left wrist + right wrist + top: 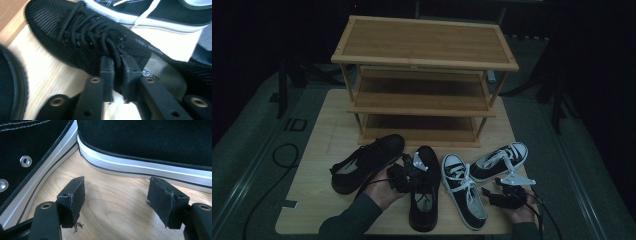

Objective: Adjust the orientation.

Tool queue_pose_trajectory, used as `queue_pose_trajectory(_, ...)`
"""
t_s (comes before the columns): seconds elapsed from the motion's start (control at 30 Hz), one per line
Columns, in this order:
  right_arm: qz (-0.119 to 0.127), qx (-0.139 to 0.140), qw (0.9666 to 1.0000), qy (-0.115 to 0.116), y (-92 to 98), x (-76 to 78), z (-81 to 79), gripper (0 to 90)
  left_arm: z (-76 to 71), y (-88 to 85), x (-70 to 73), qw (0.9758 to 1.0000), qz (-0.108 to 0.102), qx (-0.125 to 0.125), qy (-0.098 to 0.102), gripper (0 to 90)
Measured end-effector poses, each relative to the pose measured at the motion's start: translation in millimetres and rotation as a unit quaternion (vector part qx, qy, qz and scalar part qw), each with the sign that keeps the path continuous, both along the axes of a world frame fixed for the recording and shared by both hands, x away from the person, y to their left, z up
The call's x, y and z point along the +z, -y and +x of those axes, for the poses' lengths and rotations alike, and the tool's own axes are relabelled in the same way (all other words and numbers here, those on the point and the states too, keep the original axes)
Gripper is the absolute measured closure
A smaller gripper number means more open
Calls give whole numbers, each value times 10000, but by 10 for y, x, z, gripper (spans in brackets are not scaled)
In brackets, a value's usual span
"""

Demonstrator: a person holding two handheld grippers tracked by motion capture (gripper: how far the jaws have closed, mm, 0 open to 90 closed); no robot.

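Table layout, high view: a light wooden table (319, 150) carries a three-tier bamboo shoe rack (424, 75) at its far end, all three shelves bare. Four shoes lie in front of the rack.

Far left: a black low shoe with a pale lining (364, 162), toe pointing toward the rack and angled right. Just beside it on the right lies the black mesh lace-up shoe (424, 192), toe toward the rack, heel near the table's front edge. To its right, a black canvas sneaker with white laces and white rubber toe cap (462, 190), and beyond that its mate, a second black-and-white canvas sneaker (502, 160), angled to the right.

Left gripper (409, 172): held over the black mesh lace-up shoe (82, 42) at the lacing. In the left gripper view its pads (107, 72) are clamped together on the top of that shoe, pinching the black laces and upper fabric between them; only a narrow slot remains. The shoe rests on the table; whether it is lifted I cannot tell.

Right gripper (507, 192): sits low near the front right edge, just beside the two sneakers. In the right gripper view its jaws stand wide apart over bare wood, nothing between them; the white rubber sole edge (140, 167) of a sneaker lies just ahead of the fingertips (75, 195), not touching.
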State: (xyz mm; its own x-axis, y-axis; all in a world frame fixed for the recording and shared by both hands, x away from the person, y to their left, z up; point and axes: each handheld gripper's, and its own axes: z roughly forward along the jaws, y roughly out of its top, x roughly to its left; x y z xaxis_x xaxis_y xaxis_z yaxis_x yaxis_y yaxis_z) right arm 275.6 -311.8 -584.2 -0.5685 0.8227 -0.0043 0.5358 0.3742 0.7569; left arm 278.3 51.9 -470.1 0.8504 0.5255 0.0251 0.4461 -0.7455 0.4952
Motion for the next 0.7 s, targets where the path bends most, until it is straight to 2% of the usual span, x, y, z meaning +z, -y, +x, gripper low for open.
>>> queue_pose_trajectory(0.23, 0, 2, 10000, -3, -1, 0, -1, 300, 16, -177, 9, 9997, -120, 207, 3, 869)
queue_pose_trajectory(0.5, -3, 7, 10000, 3, 0, 0, 0, 300, 1, -352, 2, 9992, -263, 296, 111, 868)
queue_pose_trajectory(0.7, -5, 10, 10000, 4, 0, 0, 0, 300, -12, -463, 14, 9987, -229, 422, 171, 871)
